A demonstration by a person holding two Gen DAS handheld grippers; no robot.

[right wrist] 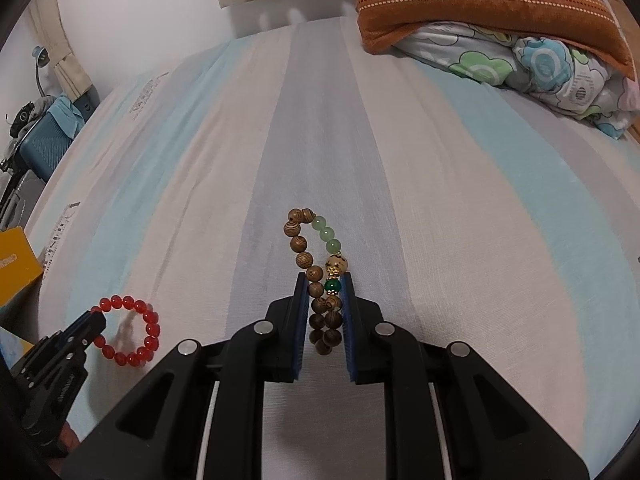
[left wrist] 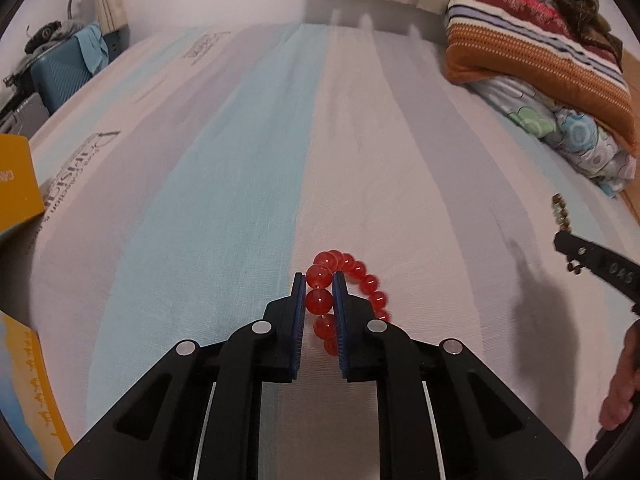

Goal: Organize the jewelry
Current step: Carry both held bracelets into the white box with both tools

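My left gripper (left wrist: 319, 280) is shut on a red bead bracelet (left wrist: 348, 266), pinching its beads between the blue pads just above the striped bedsheet. The red bracelet also shows in the right wrist view (right wrist: 138, 326), with the left gripper (right wrist: 90, 320) at its left side. My right gripper (right wrist: 324, 280) is shut on a wooden and green bead bracelet (right wrist: 306, 240), whose loop sticks out ahead of the fingers. That gripper (left wrist: 560, 242) and its bracelet (left wrist: 560, 210) show at the right edge of the left wrist view.
A striped bedsheet (left wrist: 260, 140) covers the bed. Folded blankets (left wrist: 536, 44) and a flowered quilt (right wrist: 540, 64) lie at the far right. A yellow box (left wrist: 16, 176) sits at the left edge. A blue suitcase (left wrist: 60, 76) stands beside the bed at the far left.
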